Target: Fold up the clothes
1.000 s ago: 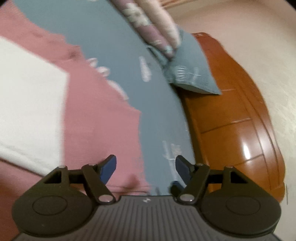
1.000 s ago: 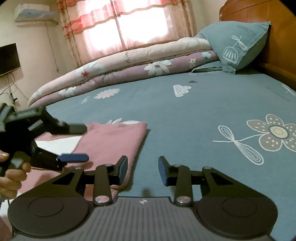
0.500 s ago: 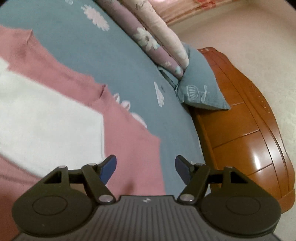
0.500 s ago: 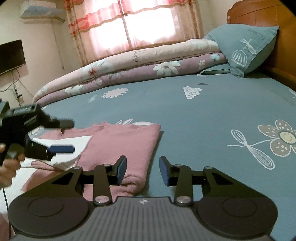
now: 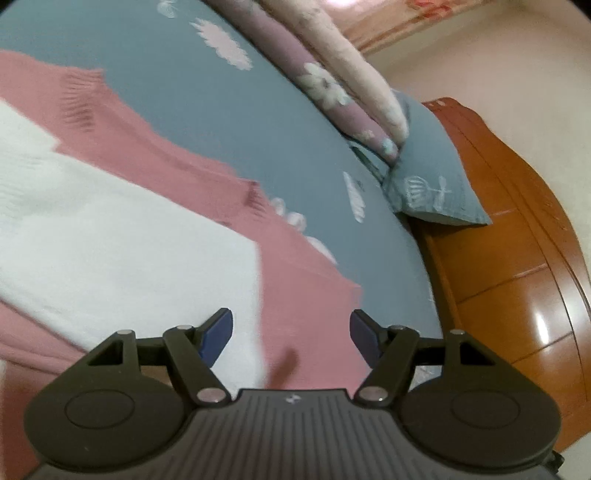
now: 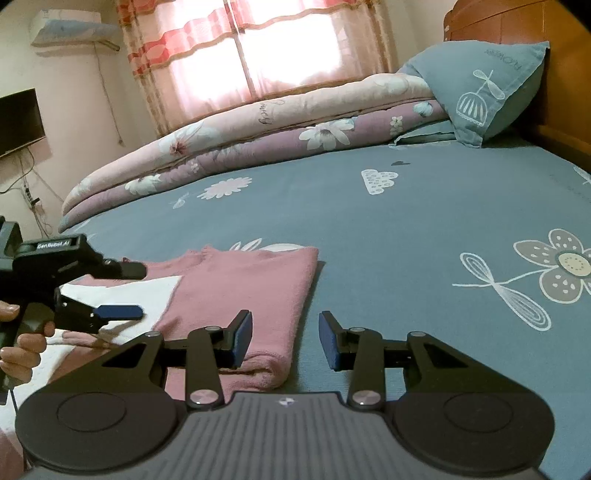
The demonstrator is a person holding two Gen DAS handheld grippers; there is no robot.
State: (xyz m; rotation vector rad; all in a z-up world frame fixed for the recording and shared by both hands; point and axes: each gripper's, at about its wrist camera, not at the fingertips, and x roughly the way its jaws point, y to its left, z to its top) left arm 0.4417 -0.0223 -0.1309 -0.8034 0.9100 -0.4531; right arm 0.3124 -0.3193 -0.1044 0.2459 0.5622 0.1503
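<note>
Below both gaping jaws, folded pink sweater (image 6: 236, 295).

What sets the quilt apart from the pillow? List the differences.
The quilt is pink and purple with large flowers; the pillow is plain teal with a white birdcage print. The quilt lies folded in a long roll along the bed's far side; the pillow is short and stands propped against the headboard. The pillow overlaps the quilt's end. Both rest on the teal sheet.
</note>
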